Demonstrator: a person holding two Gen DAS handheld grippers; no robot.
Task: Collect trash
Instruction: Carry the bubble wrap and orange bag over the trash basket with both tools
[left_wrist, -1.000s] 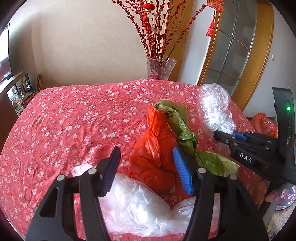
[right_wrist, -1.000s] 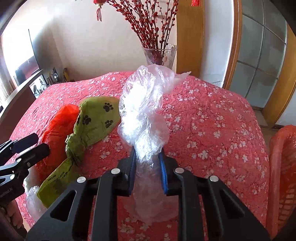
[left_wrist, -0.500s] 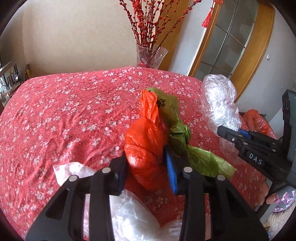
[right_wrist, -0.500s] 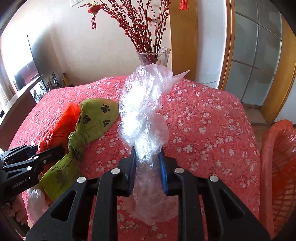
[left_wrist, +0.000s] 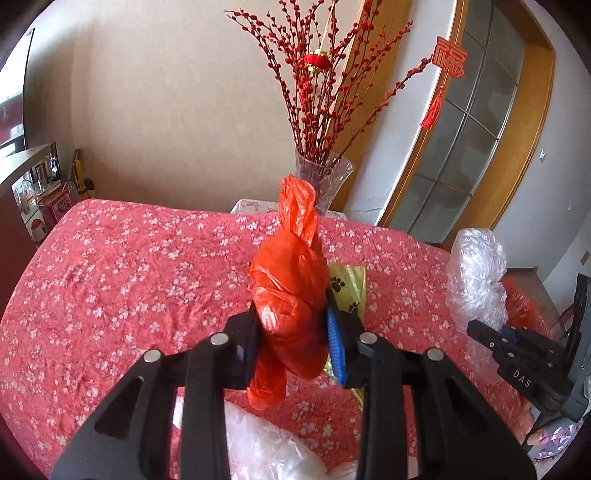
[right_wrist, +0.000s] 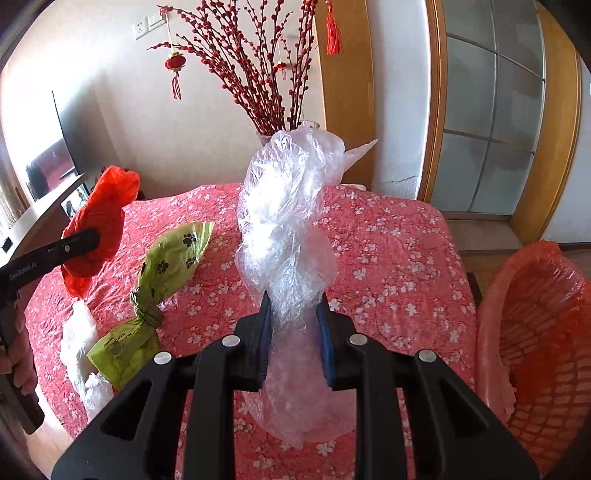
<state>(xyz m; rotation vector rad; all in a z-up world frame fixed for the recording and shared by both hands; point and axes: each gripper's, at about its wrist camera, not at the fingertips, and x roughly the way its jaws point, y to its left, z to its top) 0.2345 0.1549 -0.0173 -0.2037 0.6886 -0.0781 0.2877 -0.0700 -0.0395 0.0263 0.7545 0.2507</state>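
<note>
My left gripper (left_wrist: 291, 326) is still closing, its pads pressed on a twisted orange plastic bag (left_wrist: 291, 273) that hangs above the red flowered tablecloth (left_wrist: 122, 280). In the right wrist view that orange bag (right_wrist: 99, 221) is off the table at the left. My right gripper (right_wrist: 295, 308) is shut on a crumpled clear plastic bag (right_wrist: 284, 218), also held in the air. A green paw-print bag (right_wrist: 170, 262) lies knotted on the cloth between the two. A white plastic bag (right_wrist: 77, 332) lies at the table's near left edge.
An orange mesh basket (right_wrist: 535, 332) lined with thin plastic stands off the table's right side. A glass vase (left_wrist: 323, 177) of red berry branches stands behind the far edge. A cabinet with small items (left_wrist: 40, 184) is at the left wall.
My left gripper closed on the orange bag and lifted it off the cloth, away from the green bag. The right gripper, still holding the clear bag, rose and drifted toward the basket.
</note>
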